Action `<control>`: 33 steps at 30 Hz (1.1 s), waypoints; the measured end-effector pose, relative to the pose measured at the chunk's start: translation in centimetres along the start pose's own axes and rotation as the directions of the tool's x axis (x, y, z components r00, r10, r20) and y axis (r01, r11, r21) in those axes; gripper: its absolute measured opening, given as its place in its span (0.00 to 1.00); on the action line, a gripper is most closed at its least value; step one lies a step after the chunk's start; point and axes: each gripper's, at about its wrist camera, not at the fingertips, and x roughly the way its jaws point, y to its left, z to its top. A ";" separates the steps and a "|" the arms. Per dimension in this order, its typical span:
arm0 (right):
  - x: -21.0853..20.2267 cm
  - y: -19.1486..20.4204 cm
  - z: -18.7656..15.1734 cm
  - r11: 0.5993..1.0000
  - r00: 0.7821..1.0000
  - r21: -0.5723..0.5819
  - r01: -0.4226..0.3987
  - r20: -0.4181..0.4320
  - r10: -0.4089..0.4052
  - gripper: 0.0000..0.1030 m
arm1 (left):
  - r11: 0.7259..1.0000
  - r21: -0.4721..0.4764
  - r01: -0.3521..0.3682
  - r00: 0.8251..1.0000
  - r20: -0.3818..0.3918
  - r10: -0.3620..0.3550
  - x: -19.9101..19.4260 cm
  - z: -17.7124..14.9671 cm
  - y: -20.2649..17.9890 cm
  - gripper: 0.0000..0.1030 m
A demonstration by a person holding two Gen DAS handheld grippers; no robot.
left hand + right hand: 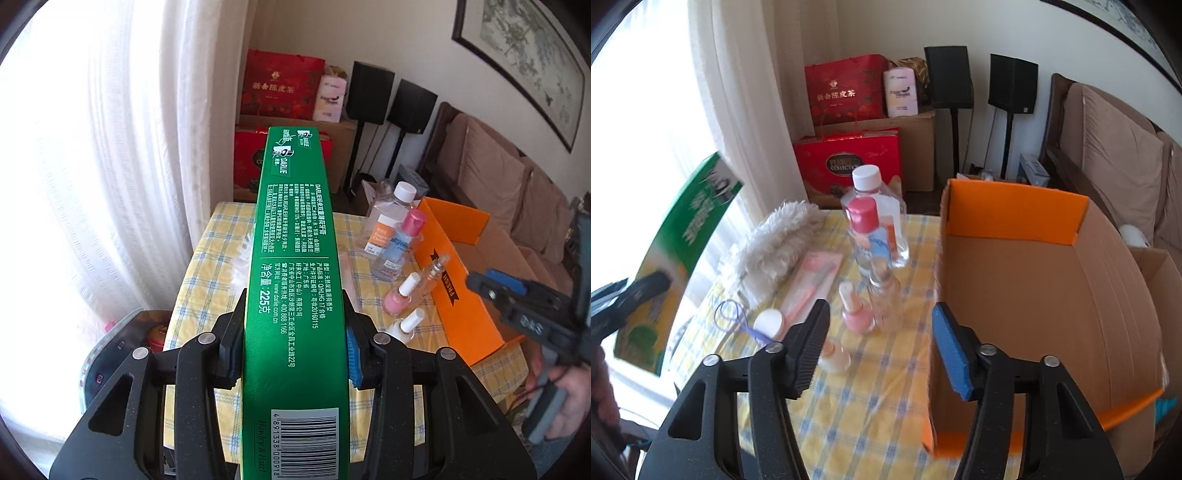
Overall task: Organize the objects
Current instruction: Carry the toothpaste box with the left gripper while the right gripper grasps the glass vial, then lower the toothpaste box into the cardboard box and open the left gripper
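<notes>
The left gripper [295, 343] is squeezing a long green Darlie toothpaste box [295, 266] near one end. The box is up in the air above the yellow checked table [871, 398], off to the left side. Most of the box sticks out far past the pads, so it could tip down or slip out if the hand swings fast.

The right gripper [882, 350] has nothing in it. Its jaws stand apart with only air between them. It hangs low over the table, just beside the orange cardboard box [1015, 206], which looks empty inside.

A bunch of small things stands close together near the orange box: a pink nail polish bottle [855, 314], a thin clear spray bottle [884, 295], a pink-capped bottle [868, 236] and a big clear bottle with a white cap [866, 177]. They look easy to knock over. If the long box sweeps low on its way to the orange box, its far end could hit them like bowling pins. The right gripper could bump them too.
</notes>
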 end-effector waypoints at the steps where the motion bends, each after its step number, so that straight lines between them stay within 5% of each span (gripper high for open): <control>1: 0.8 0.0 0.5 1.000 1.000 0.002 -0.004 -0.005 0.004 0.46 | 1.000 -0.002 -0.002 1.000 0.000 0.002 -0.3 -0.4 0.2 0.38; 19: 7.1 0.4 2.0 0.998 0.995 -0.052 0.041 -0.084 -0.045 0.19 | 0.999 -0.028 0.033 0.999 -0.026 -0.033 0.7 -1.8 0.7 0.38; 33: 4.8 0.0 3.0 0.999 0.999 -0.033 0.031 -0.018 -0.032 0.18 | 0.998 -0.015 0.062 0.998 -0.026 -0.062 0.8 -1.5 -0.4 0.38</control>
